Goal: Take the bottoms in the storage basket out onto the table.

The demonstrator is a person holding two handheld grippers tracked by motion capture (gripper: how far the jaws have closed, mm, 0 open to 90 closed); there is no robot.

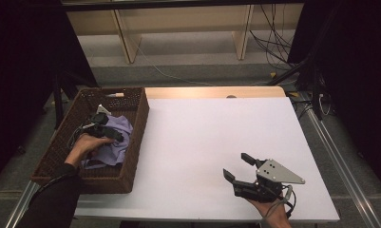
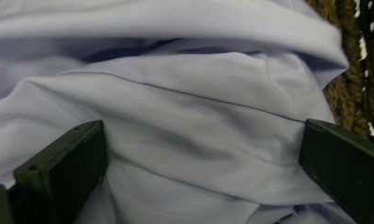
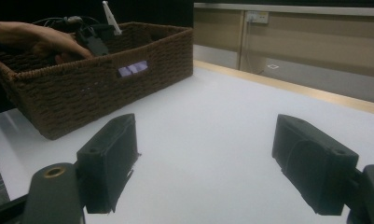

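A lilac cloth [image 1: 116,138] lies crumpled inside a brown wicker basket [image 1: 136,142] at the table's left. My left gripper [image 1: 113,134] reaches down into the basket and presses onto the cloth. In the left gripper view the lilac cloth [image 2: 194,116] bulges between the two wide-apart jaws, so the left gripper [image 2: 201,156] is open around a fold. My right gripper [image 1: 239,166] hovers low over the white table [image 1: 212,137] near the front right, open, with nothing between its fingers. The right gripper [image 3: 229,158] points toward the basket [image 3: 82,88].
The basket's side slot shows a bit of lilac cloth [image 3: 133,69]. A wooden strip [image 1: 212,91] borders the table's far edge. Cables [image 1: 273,33] lie on the floor beyond, and black stand legs [image 1: 311,71] rise at the right rear.
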